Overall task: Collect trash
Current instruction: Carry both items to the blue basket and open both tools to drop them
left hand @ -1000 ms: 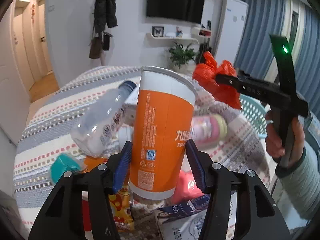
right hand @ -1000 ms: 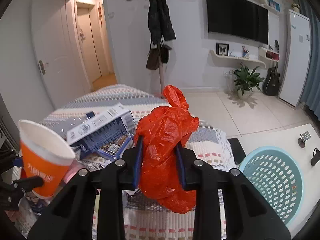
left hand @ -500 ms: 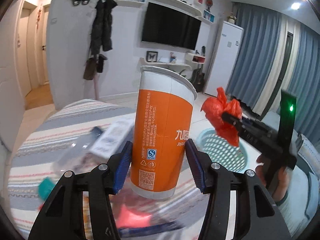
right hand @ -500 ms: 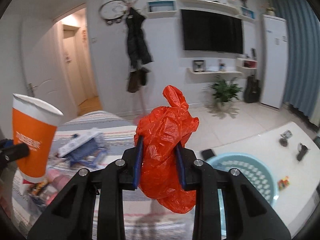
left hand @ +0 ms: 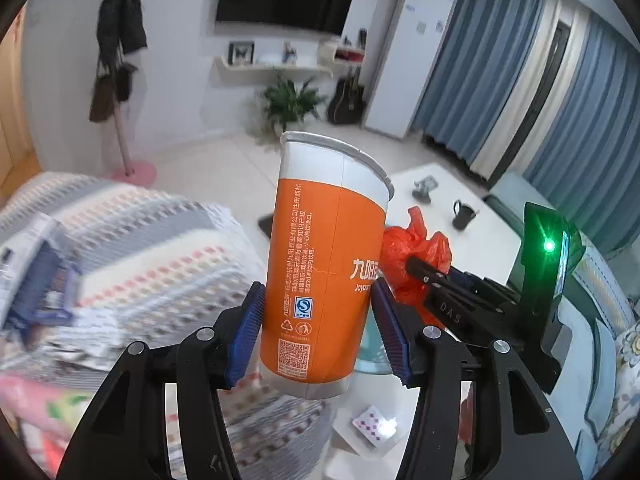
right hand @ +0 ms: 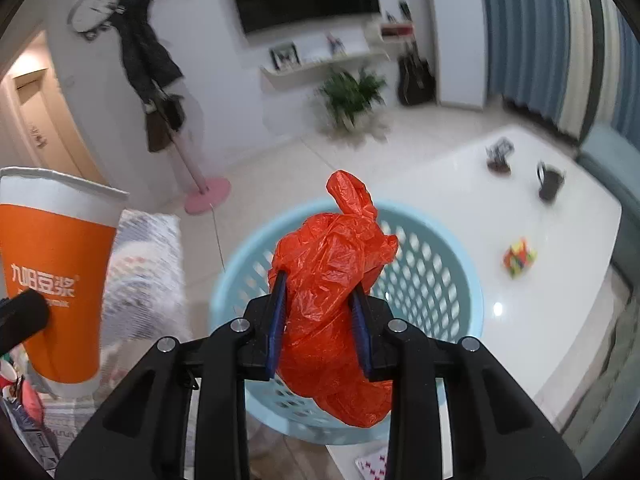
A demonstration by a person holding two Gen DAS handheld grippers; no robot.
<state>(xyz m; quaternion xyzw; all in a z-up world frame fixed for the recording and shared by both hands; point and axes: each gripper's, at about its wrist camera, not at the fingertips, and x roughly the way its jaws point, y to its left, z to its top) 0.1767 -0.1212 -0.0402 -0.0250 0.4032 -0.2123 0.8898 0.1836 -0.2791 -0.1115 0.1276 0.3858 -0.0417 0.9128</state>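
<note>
My left gripper (left hand: 318, 330) is shut on a tall orange and white paper cup (left hand: 326, 264), held upright in the air; the same cup (right hand: 56, 280) shows at the left of the right wrist view. My right gripper (right hand: 318, 320) is shut on a crumpled red plastic bag (right hand: 334, 280), which hangs over the light blue perforated basket (right hand: 436, 264). In the left wrist view the red bag (left hand: 416, 252) and the right gripper (left hand: 412, 264) sit just right of the cup.
The striped tablecloth (left hand: 152, 248) with blurred packaging lies at the left. A white low table (right hand: 520, 216) carries a dark mug (right hand: 550, 182), a small holder (right hand: 498, 156) and a colourful cube (right hand: 519, 258). Playing cards (left hand: 374, 426) lie below the cup. A pink-based coat stand (right hand: 208, 196) stands behind.
Both grippers swung right, away from the littered table, still gripping the cup and the bag. The blue basket has come under the red bag, and the right gripper dropped and rolled.
</note>
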